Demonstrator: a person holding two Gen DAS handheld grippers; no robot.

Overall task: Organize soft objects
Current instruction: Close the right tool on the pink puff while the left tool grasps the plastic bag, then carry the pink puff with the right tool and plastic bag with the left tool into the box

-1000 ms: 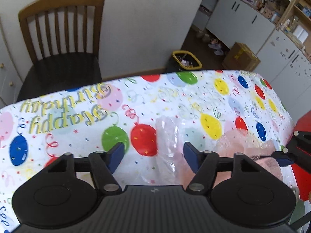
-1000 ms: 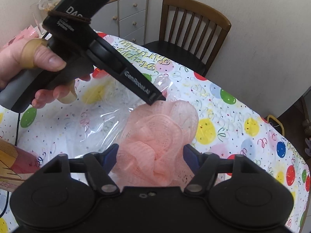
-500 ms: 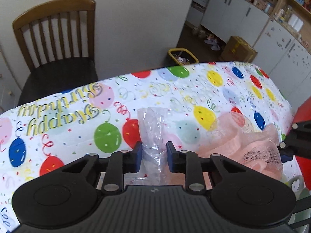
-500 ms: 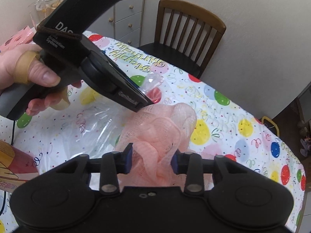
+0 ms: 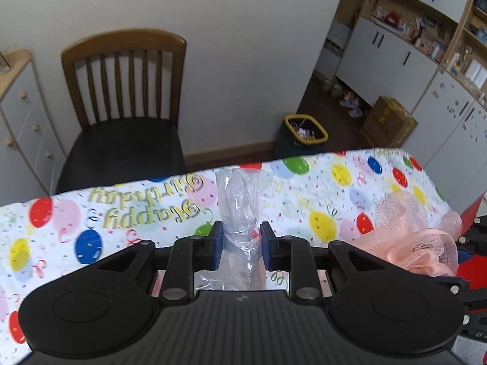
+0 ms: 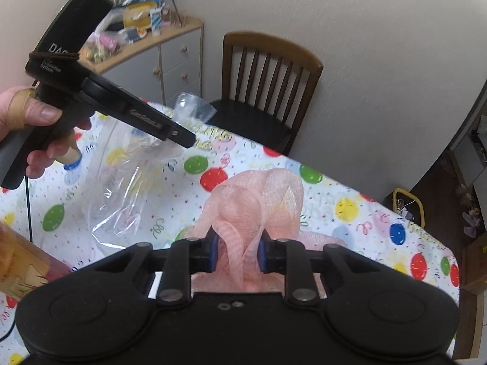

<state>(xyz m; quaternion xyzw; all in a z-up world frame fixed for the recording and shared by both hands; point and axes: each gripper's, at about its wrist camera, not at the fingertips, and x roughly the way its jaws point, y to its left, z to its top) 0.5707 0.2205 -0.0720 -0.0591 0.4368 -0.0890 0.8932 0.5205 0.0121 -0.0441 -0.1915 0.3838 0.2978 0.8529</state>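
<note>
Slipping is the risk: clear plastic bag [image 5: 240, 213] is clamped thinly by left gripper [image 5: 239, 243], pink mesh pouf [image 6: 258, 200] by right gripper [image 6: 237, 252]; either is easily lost.

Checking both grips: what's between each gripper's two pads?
Left wrist view: bunched clear plastic bag fills the left gripper. Right wrist view: pink mesh sponge fills the right gripper.

A home dining area is showing here: a balloon-print birthday tablecloth [image 5: 334, 182] is covering the table, a wooden chair [image 5: 121, 97] is standing at the far wall, and white cupboards [image 5: 395, 51] with cluttered shelves are lining the far right.
</note>
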